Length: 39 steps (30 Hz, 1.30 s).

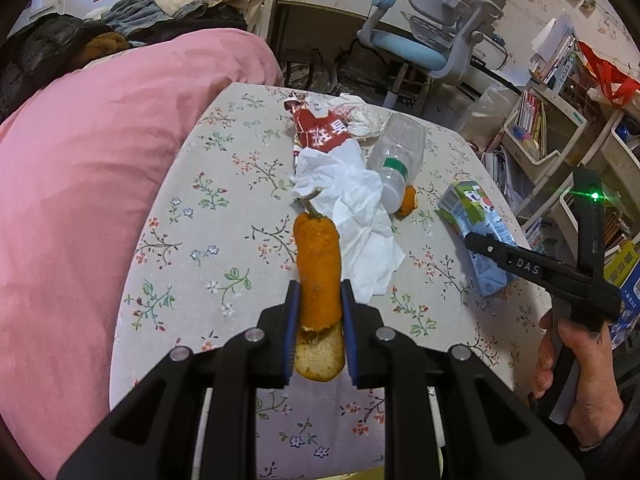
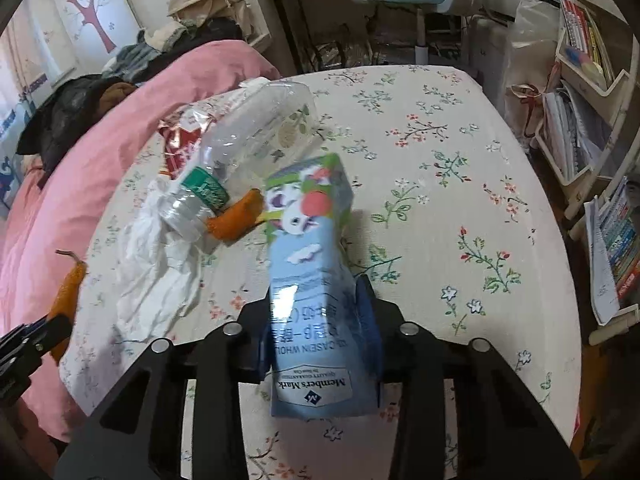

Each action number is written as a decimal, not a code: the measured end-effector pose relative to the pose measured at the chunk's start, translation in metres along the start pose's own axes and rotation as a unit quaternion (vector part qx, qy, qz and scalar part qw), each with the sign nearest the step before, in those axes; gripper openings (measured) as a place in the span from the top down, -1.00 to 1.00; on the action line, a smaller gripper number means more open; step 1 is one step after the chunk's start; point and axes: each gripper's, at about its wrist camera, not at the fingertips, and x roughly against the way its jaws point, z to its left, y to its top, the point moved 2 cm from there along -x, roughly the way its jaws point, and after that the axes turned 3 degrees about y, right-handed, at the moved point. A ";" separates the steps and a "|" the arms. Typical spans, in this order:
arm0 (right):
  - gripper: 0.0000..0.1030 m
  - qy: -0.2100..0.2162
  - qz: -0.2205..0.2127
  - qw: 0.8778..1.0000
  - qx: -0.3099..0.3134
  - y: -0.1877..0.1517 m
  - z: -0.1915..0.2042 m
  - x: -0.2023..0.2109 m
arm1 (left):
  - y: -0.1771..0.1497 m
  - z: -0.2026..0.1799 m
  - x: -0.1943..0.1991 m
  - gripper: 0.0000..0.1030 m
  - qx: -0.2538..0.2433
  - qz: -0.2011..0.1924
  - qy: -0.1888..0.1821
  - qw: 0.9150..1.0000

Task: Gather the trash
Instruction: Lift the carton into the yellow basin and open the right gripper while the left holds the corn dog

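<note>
left tongs (image 1: 319,312) are clamped on a strip of orange peel (image 1: 318,268), blue pads pressing both its sides, pale pith facing the camera and a dry stem at the far tip. right tongs (image 2: 320,320) have closed in on the blue milk carton (image 2: 310,264), jaws against its lower sides, the carton tilting away toward 12 o'clock. the flowered counter (image 2: 460,152) carries the rest: a crumpled white tissue (image 1: 352,216) just at 1 o'clock of the peel, a clear plastic bottle (image 1: 396,156) with a green label lying across the tissue's far edge, a second small piece of orange peel (image 1: 408,200) touching the bottle's neck, a red snack wrapper (image 1: 324,130) at 12 o'clock, and another balled white tissue (image 1: 366,118) beside it. pink bedding (image 1: 80,180) lies at 9 o'clock of the counter.
</note>
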 end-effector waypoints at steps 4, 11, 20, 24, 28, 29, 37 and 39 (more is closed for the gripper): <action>0.36 0.036 -0.010 0.999 -0.012 -0.006 0.005 0.014 | 0.001 -0.001 0.002 0.60 -0.004 -0.007 0.004 1.000; 0.39 0.072 -0.016 0.997 -0.011 -0.027 0.022 0.037 | 0.002 -0.002 0.003 0.60 -0.005 -0.012 0.003 1.000; 0.42 0.056 0.004 0.998 0.003 -0.041 0.027 0.030 | -0.001 0.009 -0.001 0.60 0.032 0.008 -0.032 0.999; 0.42 0.081 0.002 0.997 -0.010 -0.045 0.027 0.036 | -0.001 0.007 0.006 0.60 0.027 -0.008 -0.029 0.999; 0.42 0.106 -0.005 0.994 -0.014 -0.052 0.035 0.050 | -0.002 0.003 0.014 0.60 0.016 -0.024 -0.026 0.999; 0.42 0.112 -0.007 0.994 -0.015 -0.054 0.037 0.054 | -0.002 0.004 0.014 0.60 0.016 -0.025 -0.026 0.999; 0.42 0.162 0.013 0.987 0.002 -0.102 0.067 0.093 | -0.002 0.005 0.028 0.60 0.019 -0.043 -0.048 0.998; 0.42 0.167 0.024 0.985 0.018 -0.121 0.078 0.103 | -0.003 0.004 0.033 0.60 0.015 -0.050 -0.052 0.997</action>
